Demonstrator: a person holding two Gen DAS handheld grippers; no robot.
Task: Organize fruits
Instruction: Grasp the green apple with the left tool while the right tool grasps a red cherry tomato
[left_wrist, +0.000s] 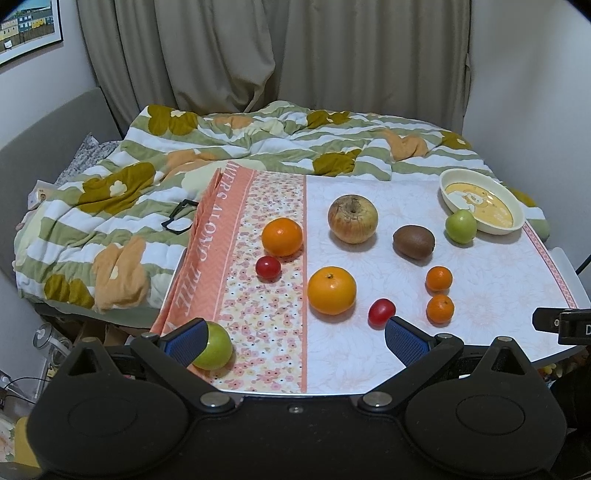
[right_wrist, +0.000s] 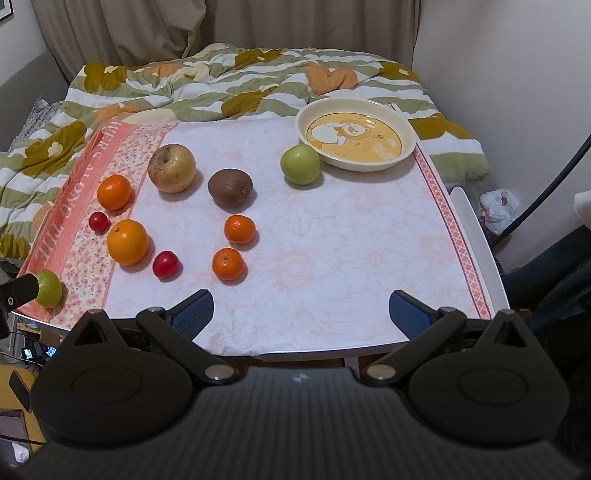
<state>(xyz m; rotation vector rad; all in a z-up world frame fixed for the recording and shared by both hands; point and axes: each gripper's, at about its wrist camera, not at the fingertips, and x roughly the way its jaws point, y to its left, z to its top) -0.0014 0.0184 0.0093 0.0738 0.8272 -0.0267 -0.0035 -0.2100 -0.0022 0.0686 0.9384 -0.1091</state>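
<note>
Both of your claws hang at the near edge of the worktop (right_wrist: 332, 229) with their jaws wide apart and nothing between them: the left claw (left_wrist: 295, 334) and the right claw (right_wrist: 301, 308).

Nearest to you, at the near left corner, lies a green fruit (left_wrist: 216, 345). The left claw's blue pad covers a part of it, so you cannot tell whether they touch. It looks firm and smooth, so it may slip or roll; take it across its widest part.

The two cherry tomatoes (right_wrist: 166, 264) are small, light and soft-skinned, so close gently on them. The two small mandarins (right_wrist: 228, 263) give a little under pressure. The oranges (right_wrist: 127, 242) are heavier and round, and their dimpled peel should grip well.

Further away, the kiwi (right_wrist: 230, 187) is fuzzy and oval; hold it across its short side. The big apple (right_wrist: 171, 168) looks the heaviest.

At the far right, a second green fruit (right_wrist: 300, 164) sits just beside the empty bowl (right_wrist: 404, 149), and I cannot tell if they touch. The bowl is perhaps the goal, but the task does not say it.
</note>
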